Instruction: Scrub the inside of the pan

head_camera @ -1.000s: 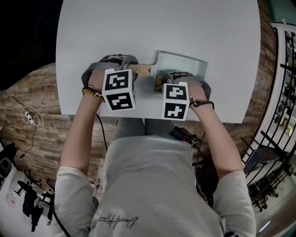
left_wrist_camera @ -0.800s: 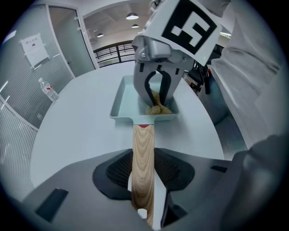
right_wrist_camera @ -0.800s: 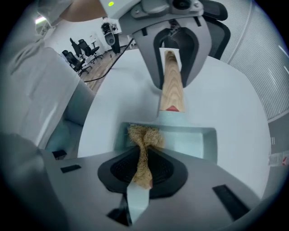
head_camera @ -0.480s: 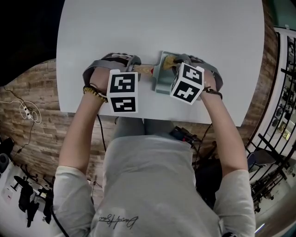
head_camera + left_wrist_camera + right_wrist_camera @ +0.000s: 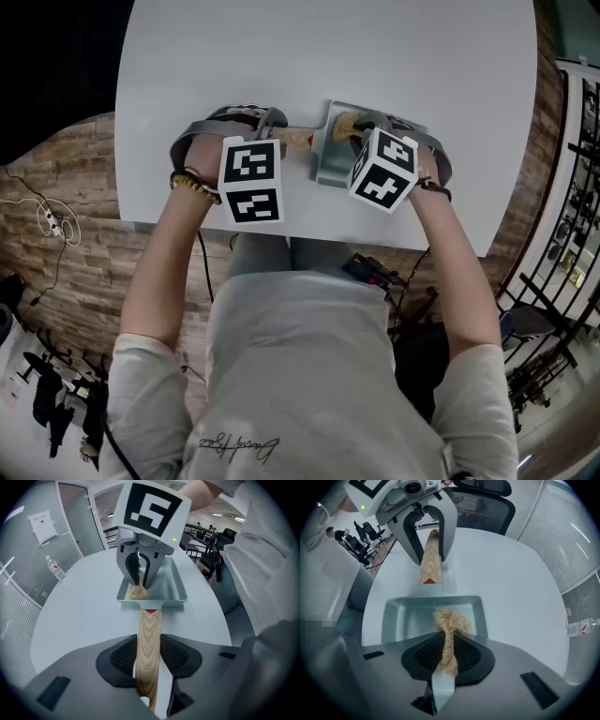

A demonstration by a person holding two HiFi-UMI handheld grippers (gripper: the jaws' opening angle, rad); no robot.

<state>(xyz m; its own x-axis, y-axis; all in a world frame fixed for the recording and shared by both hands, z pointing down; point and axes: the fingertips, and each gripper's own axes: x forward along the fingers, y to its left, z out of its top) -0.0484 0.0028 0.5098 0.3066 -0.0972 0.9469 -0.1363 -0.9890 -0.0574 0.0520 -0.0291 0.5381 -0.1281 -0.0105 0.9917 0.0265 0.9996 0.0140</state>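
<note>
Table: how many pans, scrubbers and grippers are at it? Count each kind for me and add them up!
pan: 1
scrubber: 1
grippers: 2, the left gripper shut on the pan's wooden handle and the right gripper shut on the scrubber
Total: 4

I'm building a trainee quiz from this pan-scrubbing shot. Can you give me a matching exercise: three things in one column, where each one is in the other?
Things:
1. wooden handle
2. fibrous scrubber
3. pan

Places:
A. resting on the white table
B. clamped in the right hand-held gripper
C. clamped in the left hand-held gripper

Pairs: 1-C, 2-B, 3-A
</note>
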